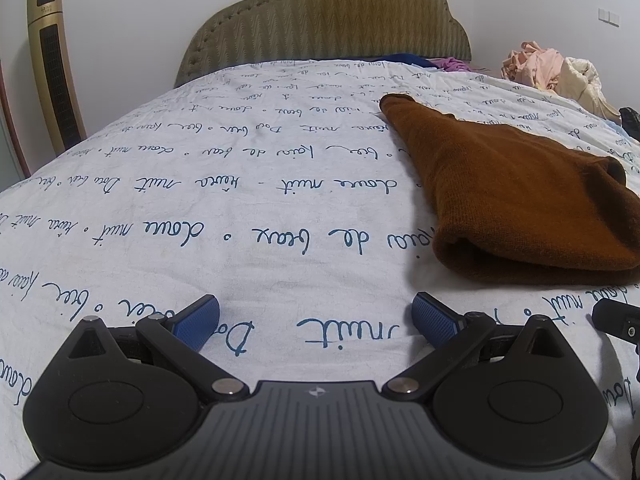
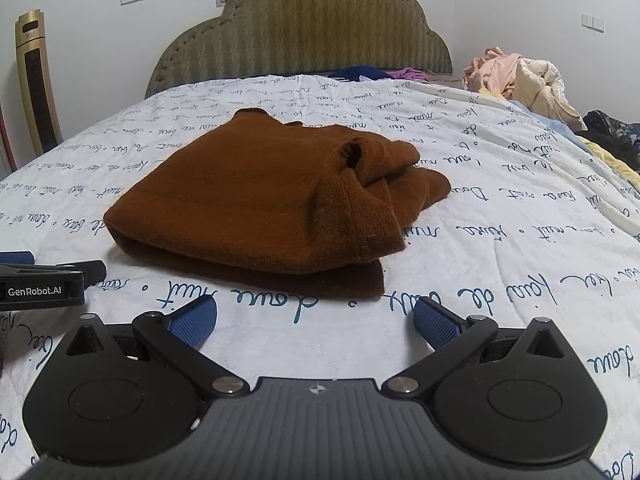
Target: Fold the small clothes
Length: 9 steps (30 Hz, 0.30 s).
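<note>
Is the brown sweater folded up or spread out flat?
Folded. The brown sweater lies doubled in layers, its fold edge facing the open right gripper.

Both wrist cameras sit low over the bed, facing the headboard. The left view looks along its claw with the sweater off to its right; the right view meets the sweater head-on, close. Both share the headboard, the sweater and the clothes pile.
</note>
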Motion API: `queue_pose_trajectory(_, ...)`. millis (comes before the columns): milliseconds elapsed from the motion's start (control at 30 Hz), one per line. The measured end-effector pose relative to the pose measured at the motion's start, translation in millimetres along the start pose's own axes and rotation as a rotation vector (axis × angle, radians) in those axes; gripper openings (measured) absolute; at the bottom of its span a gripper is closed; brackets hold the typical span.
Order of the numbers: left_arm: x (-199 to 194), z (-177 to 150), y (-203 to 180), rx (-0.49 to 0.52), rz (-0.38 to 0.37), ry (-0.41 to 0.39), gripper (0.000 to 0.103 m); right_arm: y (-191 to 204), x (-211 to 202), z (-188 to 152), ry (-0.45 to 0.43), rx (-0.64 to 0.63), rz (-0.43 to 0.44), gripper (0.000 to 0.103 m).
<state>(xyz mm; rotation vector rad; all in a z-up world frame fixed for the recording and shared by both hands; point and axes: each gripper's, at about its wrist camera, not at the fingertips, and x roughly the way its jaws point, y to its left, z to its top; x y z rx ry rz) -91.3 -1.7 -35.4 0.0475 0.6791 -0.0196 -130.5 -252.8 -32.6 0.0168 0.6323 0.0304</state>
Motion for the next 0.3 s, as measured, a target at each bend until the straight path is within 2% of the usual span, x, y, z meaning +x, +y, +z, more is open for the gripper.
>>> queue_pose_trajectory(300,-5.2,0.8,-0.7,0.021,0.006,-0.008,0.103,-1.2,-3.8,1.1,0.007,0.003,0.019,0.103)
